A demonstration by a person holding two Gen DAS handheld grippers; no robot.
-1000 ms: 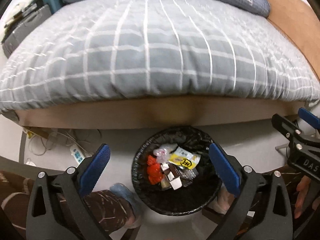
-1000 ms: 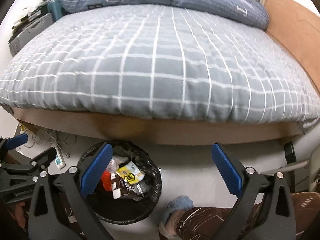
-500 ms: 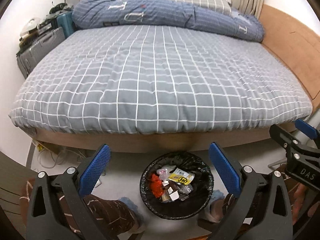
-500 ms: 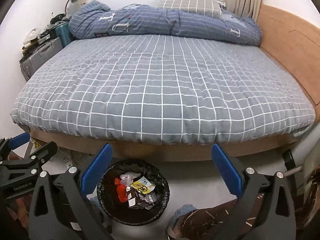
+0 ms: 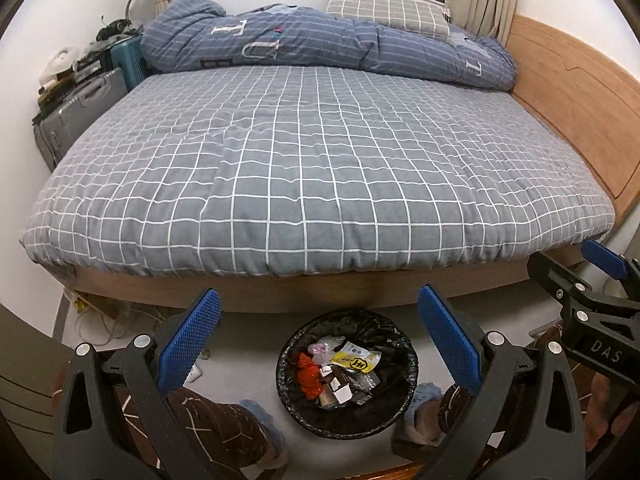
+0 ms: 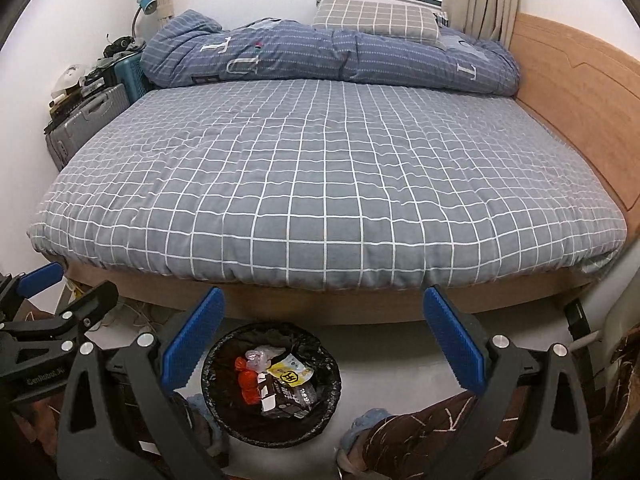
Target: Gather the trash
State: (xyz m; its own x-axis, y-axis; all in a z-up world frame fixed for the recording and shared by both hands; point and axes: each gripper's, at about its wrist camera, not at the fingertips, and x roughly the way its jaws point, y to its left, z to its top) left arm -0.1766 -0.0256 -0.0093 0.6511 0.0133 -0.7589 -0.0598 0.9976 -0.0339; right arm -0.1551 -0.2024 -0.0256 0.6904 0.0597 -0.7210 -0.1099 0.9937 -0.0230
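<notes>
A round black trash bin (image 5: 298, 332) stands on the floor at the foot of the bed; it also shows in the right wrist view (image 6: 332, 376). Inside lie a yellow wrapper (image 5: 357, 361), an orange-red wrapper (image 5: 308, 376), a clear bag and small cartons. My left gripper (image 5: 319, 312) is open and empty, held above and behind the bin. My right gripper (image 6: 324, 316) is open and empty, above the bin's right side. Each gripper shows at the edge of the other's view.
A wide bed with a grey checked cover (image 5: 312, 168) fills the view, with a blue quilt (image 5: 328, 44) and a pillow at the far end. Suitcases (image 5: 72, 120) stand at the left, a wooden headboard (image 5: 576, 104) at the right. The person's legs and slippers flank the bin.
Both grippers have risen and pulled back from the bin. The whole bed and room have come into view, and the bin looks smaller. Both stay open and empty.
</notes>
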